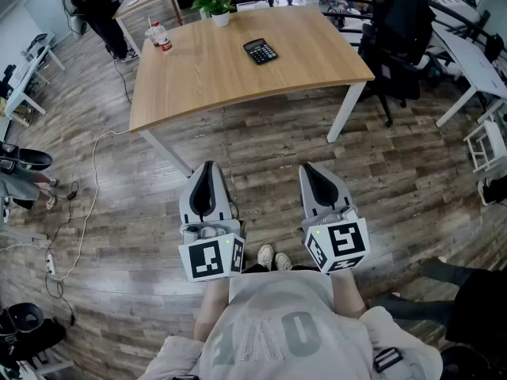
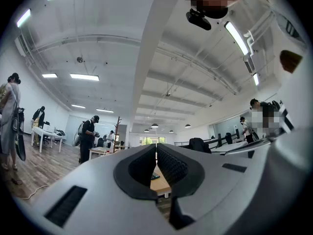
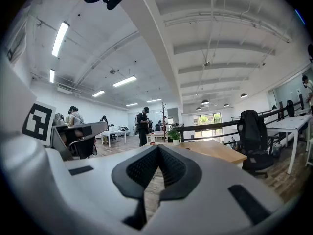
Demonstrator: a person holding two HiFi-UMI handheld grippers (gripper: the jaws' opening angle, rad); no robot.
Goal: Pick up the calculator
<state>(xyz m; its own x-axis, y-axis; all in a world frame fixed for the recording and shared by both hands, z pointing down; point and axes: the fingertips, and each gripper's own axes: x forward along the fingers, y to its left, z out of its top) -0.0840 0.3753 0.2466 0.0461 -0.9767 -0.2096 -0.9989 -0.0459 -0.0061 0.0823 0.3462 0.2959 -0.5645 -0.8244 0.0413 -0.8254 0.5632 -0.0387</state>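
The black calculator [image 1: 260,51] lies flat on the wooden table [image 1: 206,77], toward its far side. Both grippers hang over the floor short of the table's near edge, well away from the calculator. My left gripper [image 1: 209,165] is shut with nothing in it; my right gripper [image 1: 307,168] is likewise shut and empty. In the left gripper view the pads [image 2: 168,163] meet at the tip, and a sliver of the calculator [image 2: 154,176] and the table [image 2: 161,184] shows in the gap below. The right gripper view shows its pads [image 3: 171,165] touching and the table [image 3: 215,150] beyond; the calculator is hidden there.
A potted plant [image 1: 215,6] and a bottle [image 1: 162,37] stand at the table's far left. A black chair with a jacket [image 1: 400,30] sits at the table's right. A white cable [image 1: 89,196] trails on the floor at left. People stand at desks far left.
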